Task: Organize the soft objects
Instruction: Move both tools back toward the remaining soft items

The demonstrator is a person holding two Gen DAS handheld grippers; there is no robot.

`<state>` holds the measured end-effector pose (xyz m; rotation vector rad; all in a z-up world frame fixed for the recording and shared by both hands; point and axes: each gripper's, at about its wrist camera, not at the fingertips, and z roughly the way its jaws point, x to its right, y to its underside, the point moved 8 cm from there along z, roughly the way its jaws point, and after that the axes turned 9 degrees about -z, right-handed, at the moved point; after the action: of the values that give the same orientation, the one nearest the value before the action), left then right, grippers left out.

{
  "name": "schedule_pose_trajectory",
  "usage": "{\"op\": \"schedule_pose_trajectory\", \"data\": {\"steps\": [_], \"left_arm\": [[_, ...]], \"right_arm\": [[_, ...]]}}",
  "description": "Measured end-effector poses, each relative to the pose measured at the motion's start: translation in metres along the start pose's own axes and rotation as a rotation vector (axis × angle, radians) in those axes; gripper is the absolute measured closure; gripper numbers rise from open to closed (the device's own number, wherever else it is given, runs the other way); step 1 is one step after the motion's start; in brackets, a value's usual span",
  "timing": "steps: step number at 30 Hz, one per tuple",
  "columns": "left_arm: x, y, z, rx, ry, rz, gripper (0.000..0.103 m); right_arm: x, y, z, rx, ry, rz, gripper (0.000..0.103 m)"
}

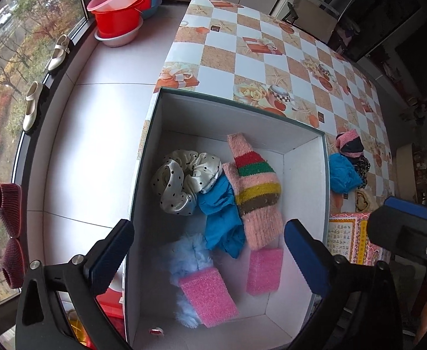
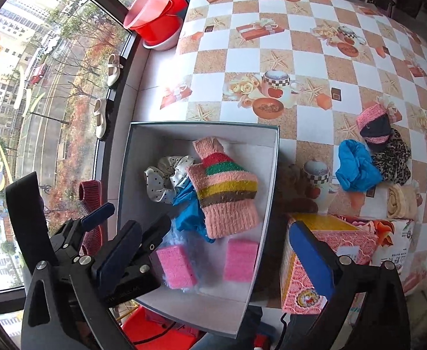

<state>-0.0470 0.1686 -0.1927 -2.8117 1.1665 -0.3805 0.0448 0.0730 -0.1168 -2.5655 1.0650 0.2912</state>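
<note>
Partly filled white box [image 1: 303,145] holding striped knitted sock [image 1: 255,192], scrunchie [image 1: 181,180] and pink sponges [image 1: 209,299]; both hand-held grippers [image 1: 207,253] [image 2: 213,253] gape empty above it, with blue cloth [image 2: 356,166] and leopard scrunchie [image 2: 392,157] remaining on the worktop [image 2: 301,46] beside it.

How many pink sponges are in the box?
2. One pink sponge lies near the box's front, on the light blue fluffy thing; the other pink sponge lies below the striped knit sock. More could be hidden.

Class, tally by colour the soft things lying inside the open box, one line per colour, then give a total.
Pink sponges: 2
Blue cloth: 1
Pale blue fluffy thing: 1
Striped pink knit glove: 1
White dotted scrunchie: 1
Total: 6
</note>
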Motion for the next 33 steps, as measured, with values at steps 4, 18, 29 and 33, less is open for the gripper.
{"op": "schedule_pose_trajectory", "data": {"steps": [4, 18, 29, 33], "left_arm": [[-0.001, 0.009, -0.016, -0.008, 0.042, -0.034, 0.000], [0.005, 0.096, -0.076, 0.086, -0.022, -0.178, 0.000], [0.089, 0.150, -0.115, 0.138, -0.006, -0.139, 0.000], [0.121, 0.153, -0.127, 0.146, -0.003, -0.101, 0.000]], "right_arm": [[-0.002, 0.011, -0.017, 0.022, 0.009, -0.046, 0.001], [0.027, 0.110, -0.099, 0.103, -0.052, -0.178, 0.001], [0.106, 0.172, -0.151, 0.182, -0.076, -0.115, 0.001], [0.141, 0.187, -0.171, 0.222, -0.084, -0.058, 0.001]]}}
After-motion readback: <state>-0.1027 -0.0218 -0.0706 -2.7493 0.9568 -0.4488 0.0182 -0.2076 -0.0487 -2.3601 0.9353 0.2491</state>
